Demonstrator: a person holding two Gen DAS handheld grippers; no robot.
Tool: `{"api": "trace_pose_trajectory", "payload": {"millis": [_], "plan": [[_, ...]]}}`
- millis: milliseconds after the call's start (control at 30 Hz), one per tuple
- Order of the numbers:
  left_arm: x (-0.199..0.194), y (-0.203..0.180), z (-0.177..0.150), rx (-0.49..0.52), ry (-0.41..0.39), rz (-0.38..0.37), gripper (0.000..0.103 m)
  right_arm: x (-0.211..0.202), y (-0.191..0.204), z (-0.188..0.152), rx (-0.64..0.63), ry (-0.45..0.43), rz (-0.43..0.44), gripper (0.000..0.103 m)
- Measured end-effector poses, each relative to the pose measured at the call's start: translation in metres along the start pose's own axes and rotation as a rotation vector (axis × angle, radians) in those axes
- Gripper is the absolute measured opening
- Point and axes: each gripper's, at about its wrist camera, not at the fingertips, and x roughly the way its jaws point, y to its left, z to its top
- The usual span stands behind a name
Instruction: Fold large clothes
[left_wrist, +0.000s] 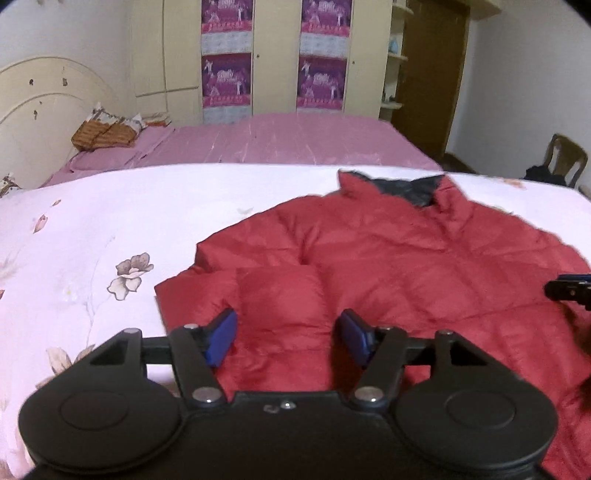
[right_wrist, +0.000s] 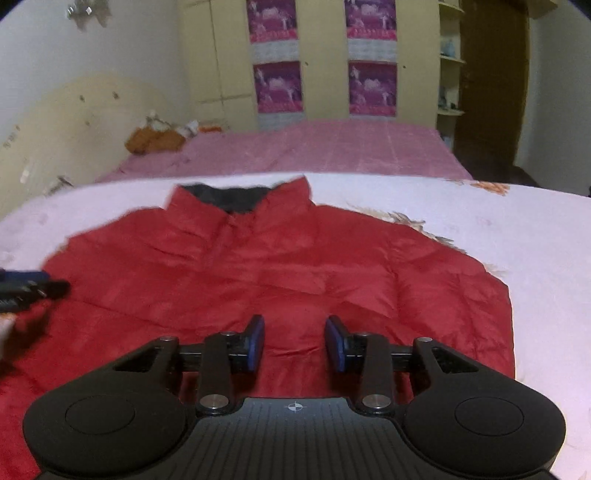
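Observation:
A red padded jacket (left_wrist: 388, 258) with a dark collar lining lies spread flat on a white floral quilt (left_wrist: 92, 229), collar away from me. It also shows in the right wrist view (right_wrist: 277, 266). My left gripper (left_wrist: 288, 338) is open and empty above the jacket's left sleeve, which is folded inward. My right gripper (right_wrist: 294, 343) is open and empty above the jacket's lower right part. Each gripper's tip shows at the edge of the other view: the right gripper's tip (left_wrist: 569, 290), the left gripper's tip (right_wrist: 33, 288).
Beyond the quilt (right_wrist: 498, 229) lies a pink sheet (left_wrist: 288, 144) with pillows (left_wrist: 107, 131) by a cream headboard. A wardrobe (left_wrist: 273, 55), a brown door (left_wrist: 432, 74) and a chair (left_wrist: 565, 158) stand behind.

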Motion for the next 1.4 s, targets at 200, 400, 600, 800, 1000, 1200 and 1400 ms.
{"api": "trace_pose_trajectory", "payload": {"millis": [200,400,600,800,1000,1200,1400], "plan": [[0.011,0.005,-0.008,0.004,0.017,-0.008,0.071,0.016,-0.012,-0.008,0.006,0.036,-0.011,0.037],[-0.009,-0.004,-0.003,0.027,-0.005,0.035,0.07,0.002,-0.003,-0.003,-0.001,0.029,-0.058,0.037],[-0.055,-0.022,-0.013,0.01,-0.058,-0.027,0.073,-0.05,0.017,-0.015,0.025,-0.062,-0.03,0.066],[-0.06,-0.047,-0.033,0.047,-0.011,-0.059,0.072,-0.056,0.037,-0.036,-0.029,-0.017,-0.023,0.066],[-0.047,-0.041,-0.05,0.045,0.026,-0.038,0.075,-0.041,0.017,-0.046,0.002,0.03,-0.077,0.066],[-0.043,-0.046,-0.053,0.06,0.043,0.003,0.079,-0.031,0.005,-0.052,0.007,0.051,-0.054,0.066],[-0.079,-0.06,-0.051,0.084,0.022,0.103,0.103,-0.061,-0.002,-0.045,-0.006,0.015,-0.011,0.066]]}}
